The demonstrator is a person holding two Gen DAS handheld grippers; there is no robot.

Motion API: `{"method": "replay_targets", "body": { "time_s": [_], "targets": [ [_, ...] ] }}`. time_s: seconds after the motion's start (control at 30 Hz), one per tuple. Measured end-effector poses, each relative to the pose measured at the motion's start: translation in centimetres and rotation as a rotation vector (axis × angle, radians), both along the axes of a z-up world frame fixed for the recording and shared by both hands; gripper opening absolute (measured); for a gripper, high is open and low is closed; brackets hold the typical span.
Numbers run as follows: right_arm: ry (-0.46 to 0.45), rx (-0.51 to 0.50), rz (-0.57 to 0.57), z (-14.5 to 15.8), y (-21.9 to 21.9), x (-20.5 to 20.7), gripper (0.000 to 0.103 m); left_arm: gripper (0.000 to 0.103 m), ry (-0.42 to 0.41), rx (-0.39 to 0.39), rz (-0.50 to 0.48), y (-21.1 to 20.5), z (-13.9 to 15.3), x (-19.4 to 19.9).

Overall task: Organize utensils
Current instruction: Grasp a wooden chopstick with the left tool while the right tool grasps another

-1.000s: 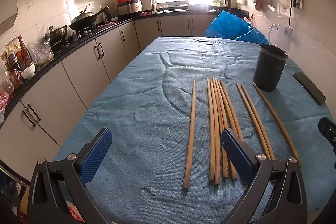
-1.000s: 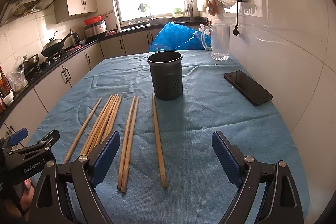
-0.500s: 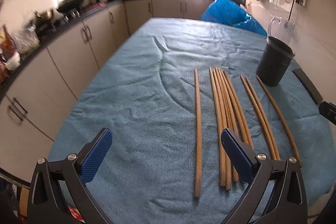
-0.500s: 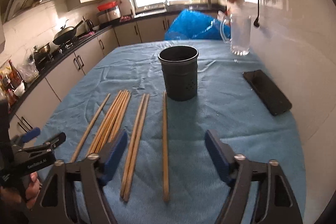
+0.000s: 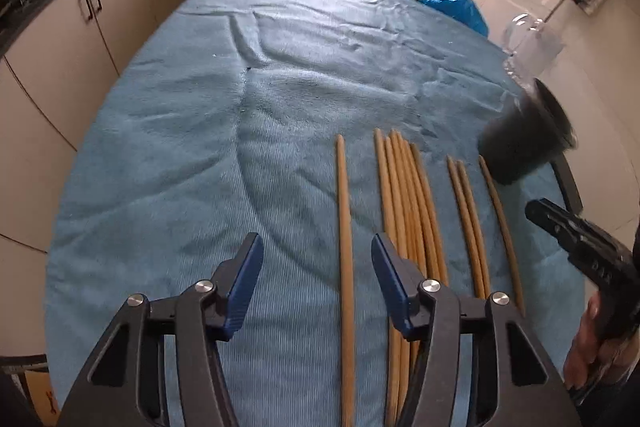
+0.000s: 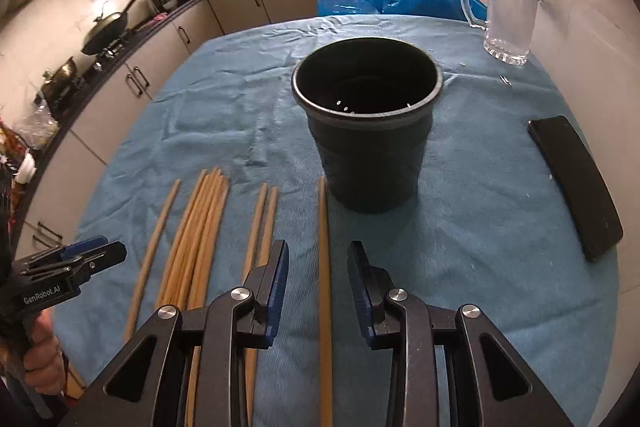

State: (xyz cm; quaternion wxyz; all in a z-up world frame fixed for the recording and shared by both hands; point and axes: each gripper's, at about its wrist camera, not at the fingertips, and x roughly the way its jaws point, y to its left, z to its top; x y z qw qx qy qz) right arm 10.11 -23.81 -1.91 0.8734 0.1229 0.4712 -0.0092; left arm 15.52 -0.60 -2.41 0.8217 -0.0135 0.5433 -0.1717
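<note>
1. The left claw [image 5: 318, 281] is half spread and its jaws are closing. The leftmost chopstick [image 5: 345, 247] lies between the blue pads, and neither pad presses on it yet.
2. The right claw [image 6: 318, 285] is narrower, and its jaws are closing as well. The rightmost chopstick [image 6: 324, 267] runs up the gap between its pads, with daylight on both sides.
3. Each stick's long axis runs straight away from its claw, in line with the fingers, so the pads close across the shaft. That crosswise closing looks like the relation each coming pinch depends on.
4. Between the two singled-out sticks lie a bundle of chopsticks [image 6: 200, 227] and a loose pair [image 6: 260, 223], all roughly parallel on the blue cloth [image 6: 480, 227] covering the tabletop.
5. The black holder [image 6: 366, 131] stands upright, apparently empty, just past the far tip of the rightmost stick. The right hand is judged nearer to it; the left must cross the whole row.
6. Further right lie a phone [image 6: 576, 183] and a clear jug [image 6: 508, 15].
</note>
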Motion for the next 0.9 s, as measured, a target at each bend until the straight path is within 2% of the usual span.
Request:
{"method": "replay_targets", "body": {
  "time_s": [0.17,0.37,0.47,0.53,0.6,0.73,0.9],
  "targets": [
    [0.035,-0.061,0.001,-0.8,0.7,1.6,0.033,0.046,0.040,0.031,-0.004,-1.2,-1.1,2.5],
    [0.076,-0.146,-0.002,-2.0,1.3,3.2,0.033,0.044,0.041,0.080,-0.013,-3.1,-2.0,4.0],
    [0.103,-0.163,0.008,-2.8,1.5,3.8,0.031,0.031,0.019,0.134,-0.009,-3.9,-2.2,4.3],
    [0.108,-0.163,0.012,-3.3,1.6,4.0,0.026,0.018,0.009,0.159,0.006,-3.9,-2.2,4.6],
    [0.101,-0.176,0.021,-3.2,1.8,4.0,0.009,0.007,0.005,0.168,0.018,-3.8,-2.3,4.7],
    [0.080,-0.118,0.037,-2.7,1.8,3.3,0.007,0.006,0.018,0.107,0.023,-3.0,-1.6,4.5],
    [-0.037,-0.046,0.051,0.7,1.4,0.9,0.007,0.006,-0.045,0.039,0.027,-1.6,1.4,2.7]
  ]
}}
